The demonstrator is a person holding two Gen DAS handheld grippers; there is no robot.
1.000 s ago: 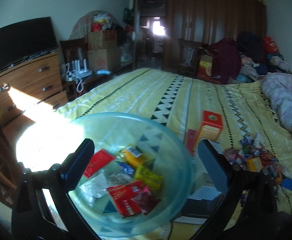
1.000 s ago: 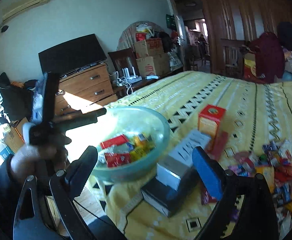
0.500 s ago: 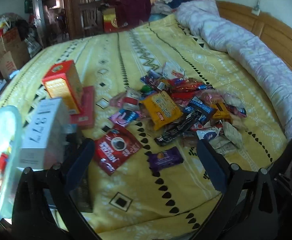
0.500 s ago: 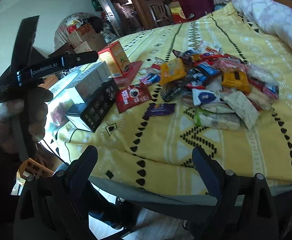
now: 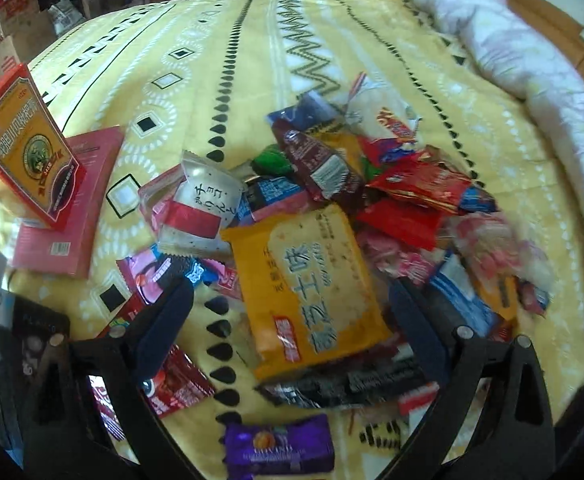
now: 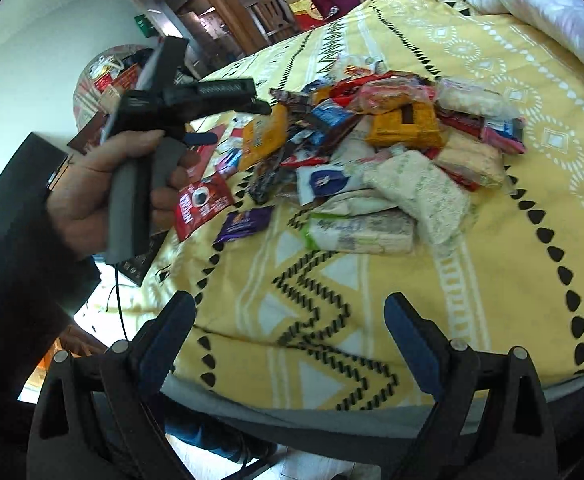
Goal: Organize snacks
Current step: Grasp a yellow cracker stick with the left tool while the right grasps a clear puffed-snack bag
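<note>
Yellow bedspread point(image 5: 228, 60): left gripper point(image 5: 292, 316), jaws wide, has swung from bowl to straddle the orange packet point(image 5: 311, 292); right gripper point(image 6: 288, 332) wide, empty. Next pick imminent.

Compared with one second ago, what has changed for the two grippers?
The left gripper swung away from the bowl of snacks to the snack pile and now hovers open over the orange cracker packet. The right gripper turned the same way, above the bed edge. Nothing was grasped or released; both remain open and empty, and the snacks lie unmoved.
</note>
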